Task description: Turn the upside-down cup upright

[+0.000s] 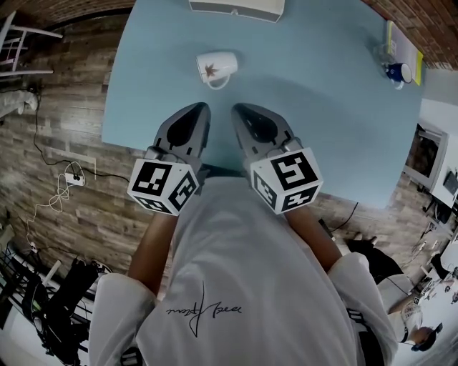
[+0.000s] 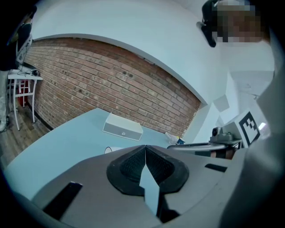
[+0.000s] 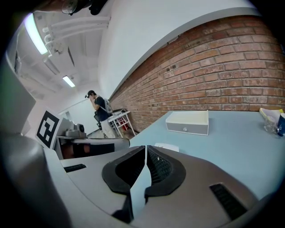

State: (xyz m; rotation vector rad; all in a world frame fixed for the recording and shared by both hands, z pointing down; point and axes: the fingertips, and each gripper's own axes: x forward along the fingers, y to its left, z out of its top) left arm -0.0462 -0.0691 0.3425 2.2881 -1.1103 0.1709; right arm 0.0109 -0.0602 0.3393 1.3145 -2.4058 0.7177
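Observation:
A white cup (image 1: pixel 216 68) with a red leaf print stands on the light blue table (image 1: pixel 315 121), handle toward me; it looks bottom-up. My left gripper (image 1: pixel 202 107) and right gripper (image 1: pixel 238 109) lie side by side over the table's near edge, a short way in front of the cup. Both are shut with nothing between the jaws. In the left gripper view the shut left gripper (image 2: pixel 145 146) hides all but a sliver of the cup (image 2: pixel 109 150). The right gripper (image 3: pixel 146 147) likewise covers most of the cup (image 3: pixel 165 147) in the right gripper view.
A white box (image 1: pixel 236 6) sits at the table's far edge. A blue cup (image 1: pixel 397 71), a clear plastic item (image 1: pixel 381 51) and a yellow-edged sheet (image 1: pixel 392 34) are at the far right corner. A brick wall (image 3: pixel 213 75) runs behind the table. Cables lie on the floor (image 1: pixel 68 179).

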